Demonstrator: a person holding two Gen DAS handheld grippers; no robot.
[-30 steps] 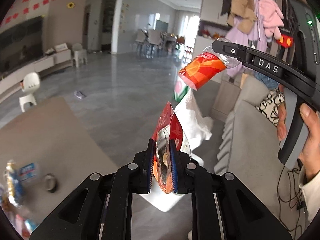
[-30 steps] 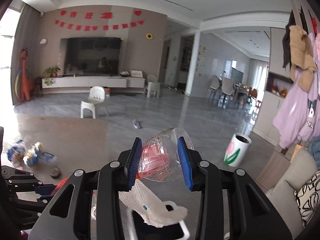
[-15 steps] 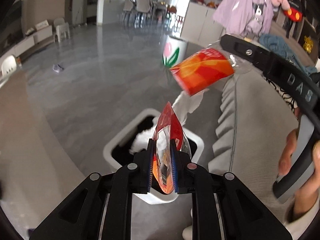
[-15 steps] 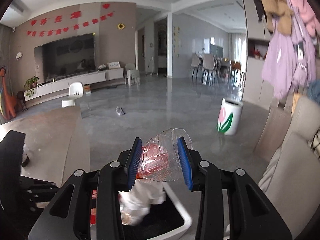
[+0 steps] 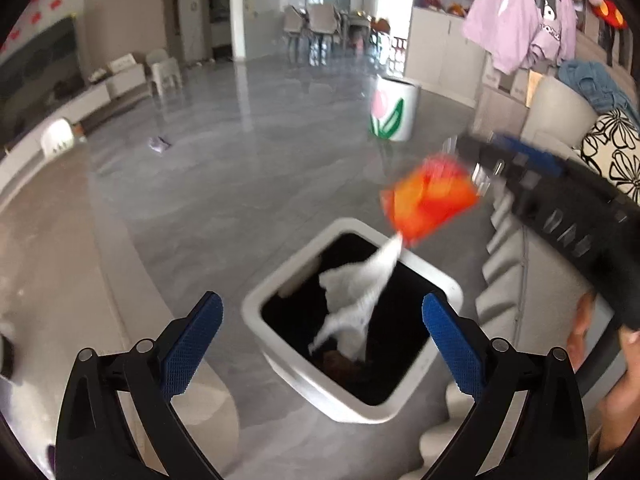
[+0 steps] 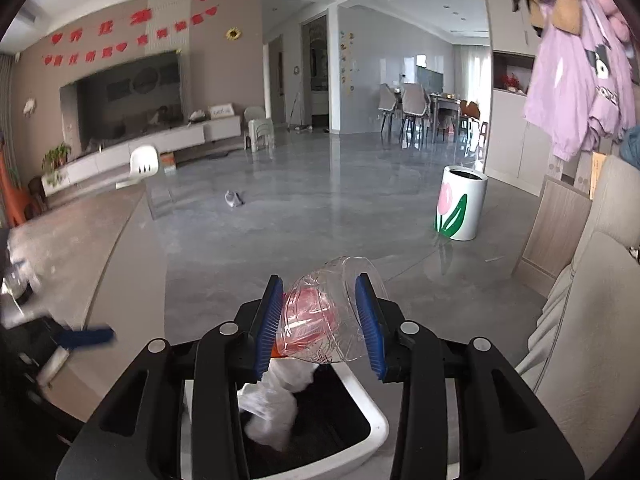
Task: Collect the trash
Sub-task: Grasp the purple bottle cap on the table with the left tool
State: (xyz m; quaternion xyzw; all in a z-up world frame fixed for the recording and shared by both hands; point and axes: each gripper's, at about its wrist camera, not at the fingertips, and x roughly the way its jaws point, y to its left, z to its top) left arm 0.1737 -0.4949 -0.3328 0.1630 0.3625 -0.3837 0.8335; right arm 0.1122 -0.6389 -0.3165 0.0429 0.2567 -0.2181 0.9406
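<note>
My left gripper (image 5: 322,344) hangs over a white bin (image 5: 256,300) with a black liner. Its jaws are opening wide and nothing is between them. One of its blue pads (image 6: 86,337) shows blurred in the right wrist view. My right gripper (image 6: 319,328) is above the bin's rim (image 6: 376,428). Its jaws are opening, and a crumpled clear plastic bottle (image 6: 324,316) with an orange label still touches both pads. In the left wrist view that bottle (image 5: 430,200) is blurred in my right gripper (image 5: 476,168). A white tissue (image 5: 360,292) trails from it down into the bin.
A second white bin with a tulip print (image 6: 460,208) stands farther off on the grey floor. A beige sofa (image 6: 592,320) runs along the right. A beige tabletop (image 5: 60,260) with blurred litter lies to the left. A small grey thing (image 6: 233,199) lies on the floor.
Both grippers came down over the white bin. The left gripper opened wide and let go of the red snack wrapper, which is gone from view. The right jaws widened a little around the bottle.
</note>
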